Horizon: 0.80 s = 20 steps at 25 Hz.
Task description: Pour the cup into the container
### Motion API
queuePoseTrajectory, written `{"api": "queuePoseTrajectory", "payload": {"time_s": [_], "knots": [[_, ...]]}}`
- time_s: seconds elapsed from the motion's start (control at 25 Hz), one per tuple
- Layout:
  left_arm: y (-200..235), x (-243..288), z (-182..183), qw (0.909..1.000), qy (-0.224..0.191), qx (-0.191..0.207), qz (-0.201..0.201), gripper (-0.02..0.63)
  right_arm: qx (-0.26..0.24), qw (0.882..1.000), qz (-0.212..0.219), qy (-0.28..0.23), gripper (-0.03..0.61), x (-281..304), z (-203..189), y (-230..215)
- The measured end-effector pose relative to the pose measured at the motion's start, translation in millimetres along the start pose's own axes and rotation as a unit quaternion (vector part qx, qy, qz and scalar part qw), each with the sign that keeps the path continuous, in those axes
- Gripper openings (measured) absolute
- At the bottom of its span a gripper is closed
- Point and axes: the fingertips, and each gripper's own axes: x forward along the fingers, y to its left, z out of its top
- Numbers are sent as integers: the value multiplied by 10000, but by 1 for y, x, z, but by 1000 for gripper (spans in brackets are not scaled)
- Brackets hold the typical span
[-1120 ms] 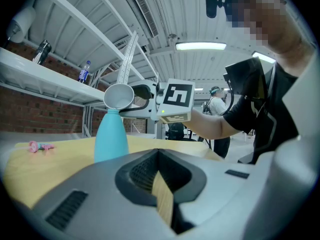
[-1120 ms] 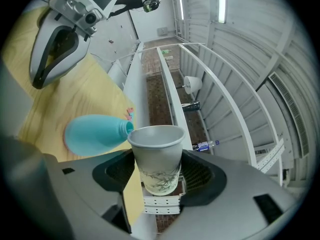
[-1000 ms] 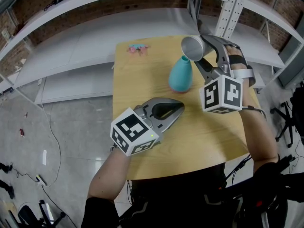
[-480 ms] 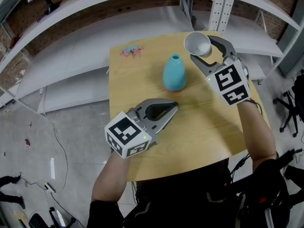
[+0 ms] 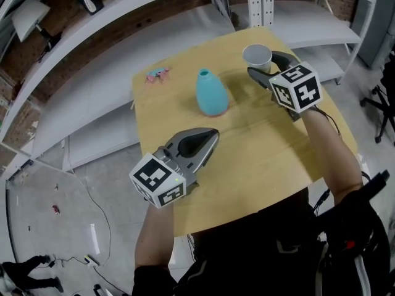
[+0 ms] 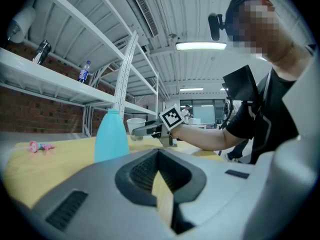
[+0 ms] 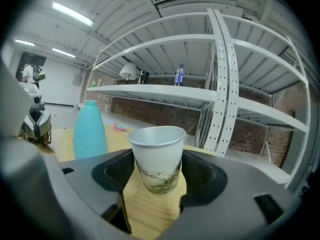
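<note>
Right claw (image 5: 260, 64): closed on the paper cup (image 5: 257, 55), one jaw on each side of its wall; nothing else is between the jaws.
Paper cup: upright, mouth up, over the far right part of the worktop (image 5: 259, 140). Whether its base rests on the wood cannot be told, and its contents are not visible.
Container: teal narrow-necked bottle (image 5: 211, 92), standing mid-worktop to the left of the cup and apart from it.
Left claw (image 5: 208, 135): pressed together, empty, hanging over the near part of the worktop, well clear of the bottle.
Other item: small pink object (image 5: 156, 74) at the far left edge.
Step in hand: judged as cup carried upright beside the bottle, no pour in progress.
Next move calls for: bringing the cup rim over the narrow neck and tilting slowly. The small opening leaves little margin for spills.
</note>
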Motion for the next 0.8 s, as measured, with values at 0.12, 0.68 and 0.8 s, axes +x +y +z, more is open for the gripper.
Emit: {"api": "queuePoseTrajectory", "payload": {"time_s": [0.12,0.68,0.8], "knots": [[1,-1,0,10000,12,-10,85,-6,333,9994,-39,75,295,1,-14,-10],[6,-2,0,9997,22,-37,243,-6,1328,9908,261,58,295,2,-36,-21],[6,-3,1,9997,28,-38,254,-6,1440,9889,352,99,295,3,-38,-20]]}}
